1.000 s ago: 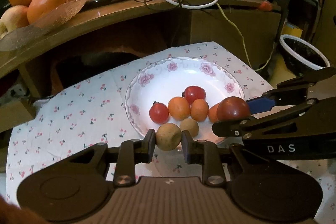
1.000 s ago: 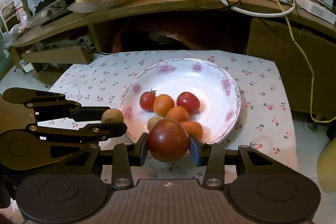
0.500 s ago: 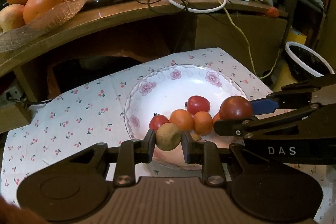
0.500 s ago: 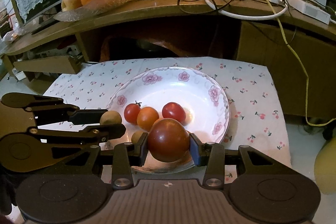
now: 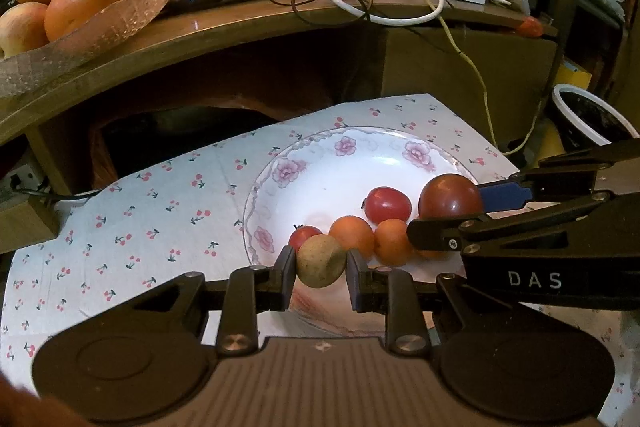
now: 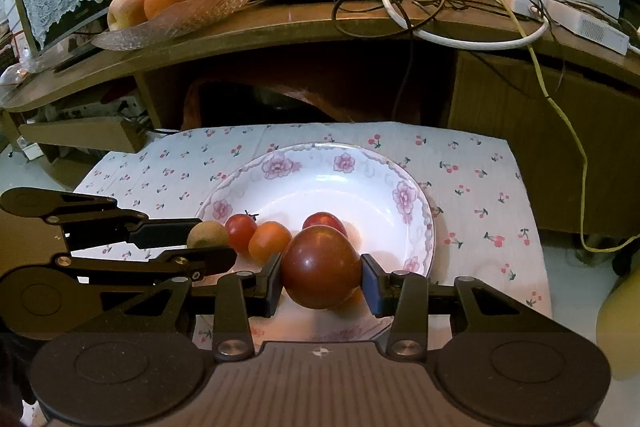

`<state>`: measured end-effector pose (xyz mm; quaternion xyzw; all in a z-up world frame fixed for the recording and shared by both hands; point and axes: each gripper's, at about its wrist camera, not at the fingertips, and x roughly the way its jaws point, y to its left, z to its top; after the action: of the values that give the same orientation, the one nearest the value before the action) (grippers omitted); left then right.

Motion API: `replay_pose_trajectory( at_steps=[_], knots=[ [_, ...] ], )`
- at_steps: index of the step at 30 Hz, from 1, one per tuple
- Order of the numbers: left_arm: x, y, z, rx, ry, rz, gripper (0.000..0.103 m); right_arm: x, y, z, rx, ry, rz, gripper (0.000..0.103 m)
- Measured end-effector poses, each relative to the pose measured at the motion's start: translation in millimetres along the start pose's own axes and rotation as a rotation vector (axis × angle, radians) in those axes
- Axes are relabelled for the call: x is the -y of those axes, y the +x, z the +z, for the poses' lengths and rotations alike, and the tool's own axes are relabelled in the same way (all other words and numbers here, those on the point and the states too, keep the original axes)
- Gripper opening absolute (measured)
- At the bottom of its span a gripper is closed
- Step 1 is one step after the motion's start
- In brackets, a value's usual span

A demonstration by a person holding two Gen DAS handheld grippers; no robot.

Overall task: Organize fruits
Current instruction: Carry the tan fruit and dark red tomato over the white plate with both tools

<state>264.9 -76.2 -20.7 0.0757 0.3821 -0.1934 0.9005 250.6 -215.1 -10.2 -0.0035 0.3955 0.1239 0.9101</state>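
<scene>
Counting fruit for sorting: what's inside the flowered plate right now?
Lying in the flowered plate: two red cherry tomatoes and orange ones. The right claw and its big dark tomato cover the near part.

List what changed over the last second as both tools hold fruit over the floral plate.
Both tools rose and drew back from the white floral plate: it sits higher and farther in both views. The left tool stays shut on the small tan round fruit, the right tool on the large dark red tomato. The small tomatoes on the plate stayed put.
</scene>
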Motion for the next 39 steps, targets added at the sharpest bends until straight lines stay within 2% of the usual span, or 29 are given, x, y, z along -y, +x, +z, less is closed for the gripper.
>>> replay_pose_trajectory(
  at_steps=[39],
  knots=[
    [-7, 14, 9, 0.016, -0.021, 0.027, 0.031, 7, 19, 12, 0.013, -0.018, -0.013, 0.043]
  ],
)
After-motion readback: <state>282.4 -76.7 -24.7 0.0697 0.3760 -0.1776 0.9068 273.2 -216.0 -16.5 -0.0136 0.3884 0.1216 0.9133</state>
